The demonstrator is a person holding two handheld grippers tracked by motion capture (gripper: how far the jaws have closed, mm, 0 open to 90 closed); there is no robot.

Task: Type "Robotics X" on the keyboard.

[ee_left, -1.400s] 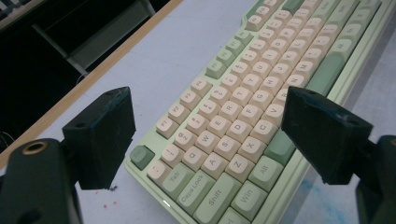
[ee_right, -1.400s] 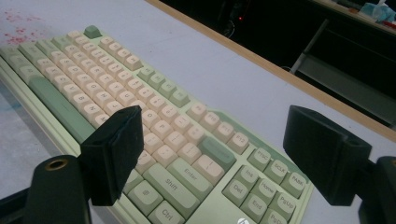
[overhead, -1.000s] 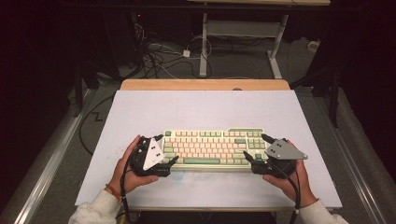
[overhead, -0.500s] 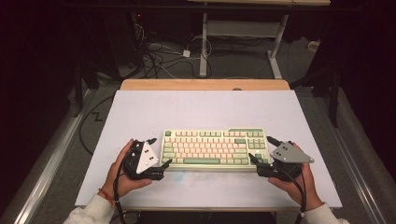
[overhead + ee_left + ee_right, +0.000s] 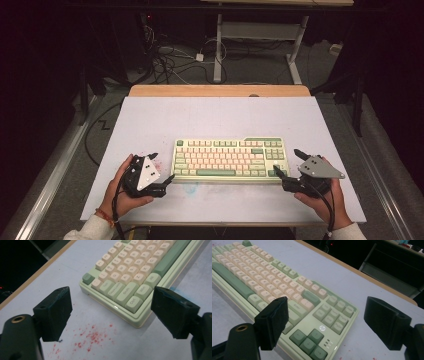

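Both grippers parked wide open at the two ends of the keyboard, nothing grabbed.

We've got the green-and-cream keyboard [image 5: 230,159] lying flat on the bench [image 5: 210,115], a bit nearer the front edge than the back and slightly right of centre. Our left gripper [image 5: 164,170] sits just off the keyboard's left end, jaws spread apart with nothing between them, the front left corner of the board [image 5: 130,302] in the gap ahead of it. Our right gripper [image 5: 287,165] is at the right end, jaws equally wide, arrow keys [image 5: 308,341] showing between them. Some red specks [image 5: 91,336] dot the bench surface near the left gripper.
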